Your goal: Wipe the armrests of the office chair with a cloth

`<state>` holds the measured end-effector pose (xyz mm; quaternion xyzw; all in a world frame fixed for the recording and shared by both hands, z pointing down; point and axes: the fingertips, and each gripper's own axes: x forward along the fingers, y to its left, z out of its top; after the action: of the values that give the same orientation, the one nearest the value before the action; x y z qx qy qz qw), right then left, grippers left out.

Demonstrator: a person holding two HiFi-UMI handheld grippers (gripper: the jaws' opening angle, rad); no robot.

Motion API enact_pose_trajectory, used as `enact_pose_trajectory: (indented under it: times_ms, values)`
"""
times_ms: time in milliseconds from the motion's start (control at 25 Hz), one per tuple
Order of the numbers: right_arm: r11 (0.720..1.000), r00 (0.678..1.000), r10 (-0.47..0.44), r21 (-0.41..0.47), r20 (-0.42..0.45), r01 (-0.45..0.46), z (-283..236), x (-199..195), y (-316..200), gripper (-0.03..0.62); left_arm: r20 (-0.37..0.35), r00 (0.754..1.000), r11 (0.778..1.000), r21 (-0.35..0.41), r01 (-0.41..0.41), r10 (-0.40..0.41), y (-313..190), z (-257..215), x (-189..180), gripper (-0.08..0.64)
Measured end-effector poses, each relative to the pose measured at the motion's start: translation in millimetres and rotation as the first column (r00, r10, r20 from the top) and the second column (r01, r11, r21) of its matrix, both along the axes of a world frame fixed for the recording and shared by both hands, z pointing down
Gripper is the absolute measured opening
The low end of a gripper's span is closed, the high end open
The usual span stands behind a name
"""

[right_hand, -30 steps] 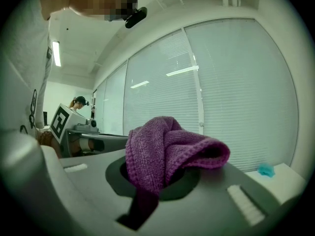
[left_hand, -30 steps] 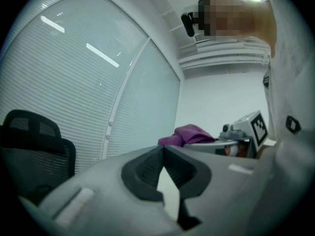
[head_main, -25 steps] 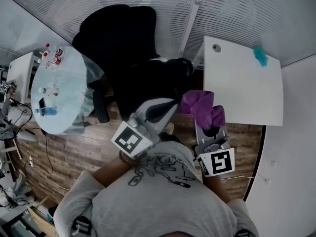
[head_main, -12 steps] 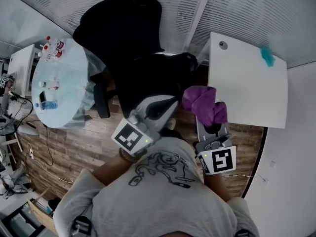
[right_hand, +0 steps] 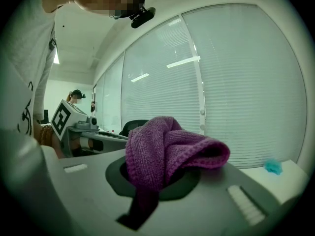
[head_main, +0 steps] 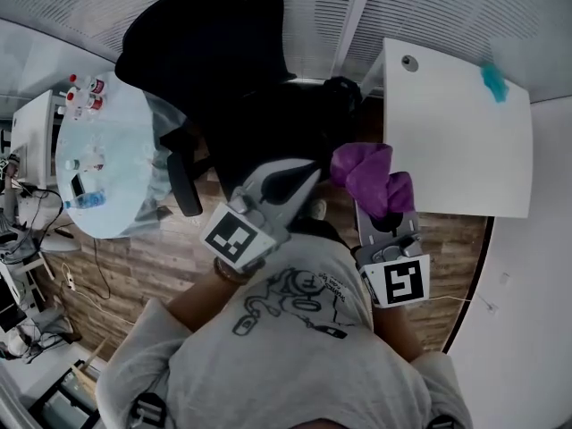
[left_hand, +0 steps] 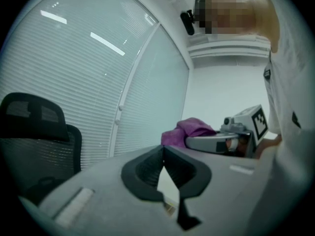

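Note:
A black office chair (head_main: 223, 70) stands ahead of me in the head view, its near armrest (head_main: 183, 181) at the left and the far armrest (head_main: 344, 92) near the white desk. My right gripper (head_main: 380, 213) is shut on a purple cloth (head_main: 366, 179), held above the floor right of the chair's seat. That cloth (right_hand: 167, 149) bulges from the jaws in the right gripper view. My left gripper (head_main: 286, 181) hovers over the seat's front, shut with nothing in it (left_hand: 162, 161). The chair back (left_hand: 34, 127) shows at the left gripper view's left.
A white desk (head_main: 456, 132) with a small teal object (head_main: 493, 80) stands at the right. A round glass table (head_main: 107, 159) with bottles and small items is at the left. Blinds cover the window behind. Wooden floor with cables at the far left.
The view has shifted slightly; the chair and desk sit a little higher and more to the right in frame. Both grippers keep nearly the same pose, the cloth still held.

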<state>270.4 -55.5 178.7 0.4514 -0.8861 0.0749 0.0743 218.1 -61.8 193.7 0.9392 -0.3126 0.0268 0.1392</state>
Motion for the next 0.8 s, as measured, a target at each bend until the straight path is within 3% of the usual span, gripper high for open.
enact_pose_trajectory:
  times_ms: [800]
  values:
    - [0.994,0.999,0.010,-0.110,-0.052,-0.016,133,4,-47,0.034,0.012,0.999,0.996,-0.080,-0.031,0.032,-56,138,6,0.000]
